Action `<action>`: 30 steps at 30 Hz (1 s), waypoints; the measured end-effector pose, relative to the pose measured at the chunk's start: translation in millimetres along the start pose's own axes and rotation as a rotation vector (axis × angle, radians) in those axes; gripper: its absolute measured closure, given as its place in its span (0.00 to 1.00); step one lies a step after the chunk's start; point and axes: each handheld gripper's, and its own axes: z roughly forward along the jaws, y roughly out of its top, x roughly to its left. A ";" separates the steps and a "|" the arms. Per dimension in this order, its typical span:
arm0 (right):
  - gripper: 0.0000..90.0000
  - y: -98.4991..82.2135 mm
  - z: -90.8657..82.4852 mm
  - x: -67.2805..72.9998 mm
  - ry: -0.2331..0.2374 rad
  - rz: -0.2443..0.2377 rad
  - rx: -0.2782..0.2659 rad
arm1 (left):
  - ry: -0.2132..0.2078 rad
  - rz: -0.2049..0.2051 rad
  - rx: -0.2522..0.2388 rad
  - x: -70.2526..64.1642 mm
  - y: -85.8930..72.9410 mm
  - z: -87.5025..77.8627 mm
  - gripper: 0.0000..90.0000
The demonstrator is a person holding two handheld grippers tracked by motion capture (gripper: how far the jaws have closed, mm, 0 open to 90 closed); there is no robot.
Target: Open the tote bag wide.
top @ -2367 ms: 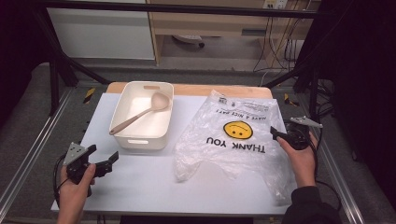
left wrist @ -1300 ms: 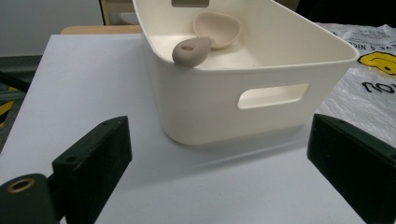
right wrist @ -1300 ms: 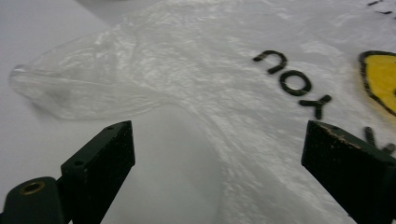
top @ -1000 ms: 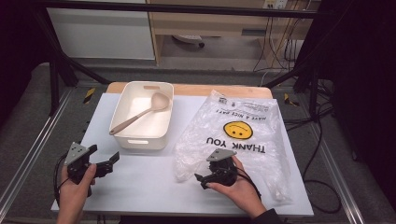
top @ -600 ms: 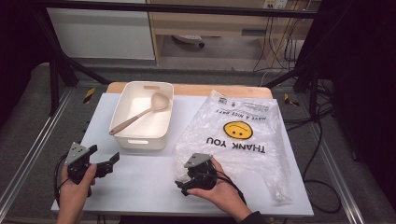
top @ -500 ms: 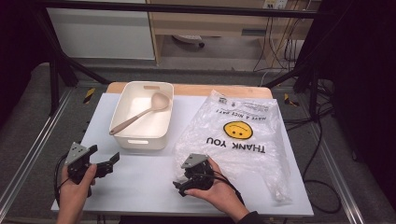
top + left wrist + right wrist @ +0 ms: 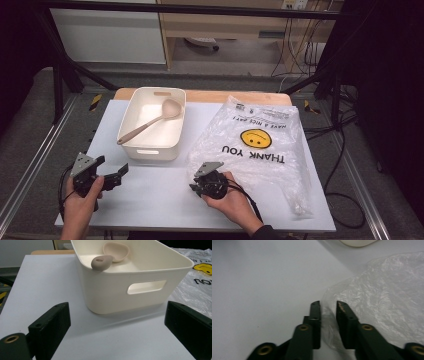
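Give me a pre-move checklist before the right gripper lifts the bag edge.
1. Bag edge between the jaws of the right gripper: ok; the jaws have just been closing on it.
2. Pads fully pinching the plastic bag: cannot tell, a narrow gap shows.
3. Left gripper open, off the bag: ok.
4. Ladle resting in the white bin, off the bag: ok.
5. Rest of the bag flat on the table: ok.
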 end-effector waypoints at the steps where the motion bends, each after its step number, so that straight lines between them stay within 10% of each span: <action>1: 0.96 1.0 -0.7 -3.4 -0.002 0.025 -0.015 | 0.000 0.000 0.002 0.1 -0.1 0.0 0.07; 30: 0.98 76.9 -33.3 -48.3 -0.129 0.202 -0.275 | 0.007 -0.001 0.012 1.3 -0.4 -0.3 0.07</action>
